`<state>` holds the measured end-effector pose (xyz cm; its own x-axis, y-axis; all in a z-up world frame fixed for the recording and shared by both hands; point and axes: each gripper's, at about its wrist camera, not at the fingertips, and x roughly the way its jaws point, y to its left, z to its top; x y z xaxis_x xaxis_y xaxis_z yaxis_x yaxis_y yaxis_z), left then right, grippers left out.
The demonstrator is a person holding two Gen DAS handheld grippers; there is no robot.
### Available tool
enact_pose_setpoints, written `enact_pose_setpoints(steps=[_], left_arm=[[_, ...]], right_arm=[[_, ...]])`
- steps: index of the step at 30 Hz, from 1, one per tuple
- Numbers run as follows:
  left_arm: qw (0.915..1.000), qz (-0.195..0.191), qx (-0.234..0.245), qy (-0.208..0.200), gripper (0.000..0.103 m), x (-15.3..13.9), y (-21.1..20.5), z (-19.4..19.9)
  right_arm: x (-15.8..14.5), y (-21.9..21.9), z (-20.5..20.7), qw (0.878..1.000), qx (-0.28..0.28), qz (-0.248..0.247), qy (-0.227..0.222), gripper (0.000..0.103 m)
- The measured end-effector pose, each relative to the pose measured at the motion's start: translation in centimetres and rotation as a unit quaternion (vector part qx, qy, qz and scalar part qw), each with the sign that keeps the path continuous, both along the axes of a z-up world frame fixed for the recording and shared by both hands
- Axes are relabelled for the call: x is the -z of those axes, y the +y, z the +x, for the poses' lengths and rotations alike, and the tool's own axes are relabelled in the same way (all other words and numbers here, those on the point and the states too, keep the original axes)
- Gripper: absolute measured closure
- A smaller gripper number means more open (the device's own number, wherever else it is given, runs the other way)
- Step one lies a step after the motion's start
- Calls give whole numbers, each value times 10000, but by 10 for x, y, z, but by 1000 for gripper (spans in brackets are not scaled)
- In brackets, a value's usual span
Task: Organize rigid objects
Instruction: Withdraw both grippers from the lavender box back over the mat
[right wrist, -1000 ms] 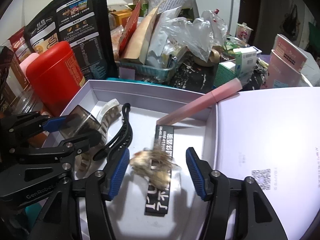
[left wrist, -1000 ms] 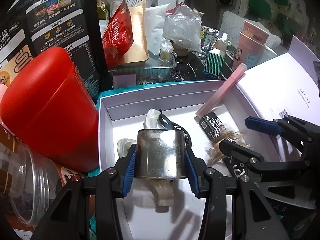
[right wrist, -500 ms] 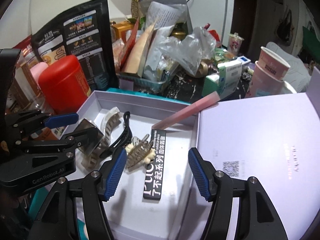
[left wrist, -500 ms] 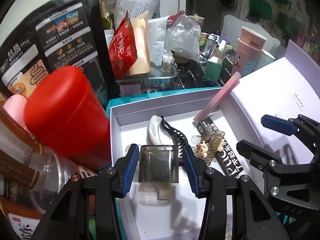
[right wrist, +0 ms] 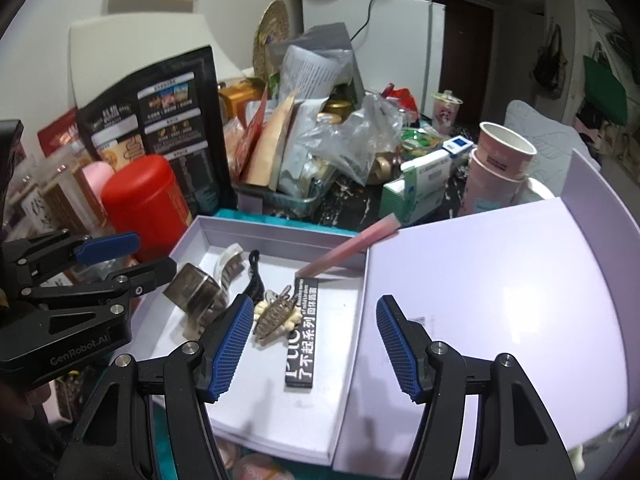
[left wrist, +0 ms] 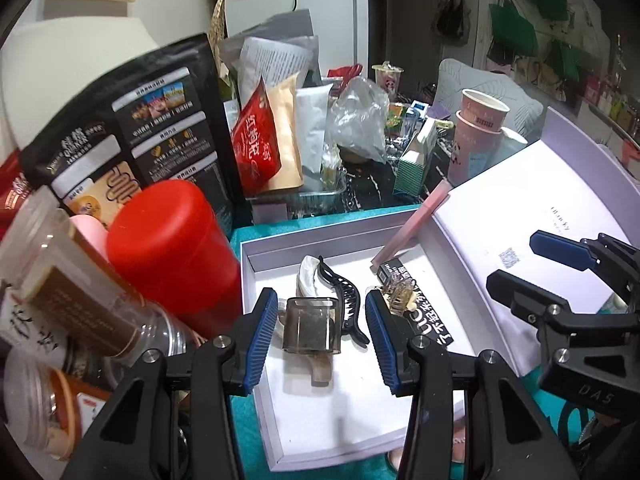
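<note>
crowding dark tabletop (left wrist: 372,196): bags, cups, jars

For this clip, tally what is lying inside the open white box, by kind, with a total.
Hair claw clips: 4 (smoky grey, pearly white, black, small beige with metal)
Pink stick, leaning on the box rim: 1
Black printed packet: 1
Total: 6
</note>
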<state>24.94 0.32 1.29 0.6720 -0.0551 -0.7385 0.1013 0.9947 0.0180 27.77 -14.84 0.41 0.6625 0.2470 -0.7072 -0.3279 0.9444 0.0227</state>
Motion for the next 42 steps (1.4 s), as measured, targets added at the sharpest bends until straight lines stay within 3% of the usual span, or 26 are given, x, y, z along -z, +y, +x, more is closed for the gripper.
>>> enact_pose_setpoints(steps=[18,42], left_arm=[[9982,-90,199,-552,58,-50,-17,-75],[9983,-335,433,-196,58,-6,-24,-146]], right_arm=[[-48,-23,-89,9978,45,230,-613,37],[-17,-30,-173,9984,-22,377,-415,35]])
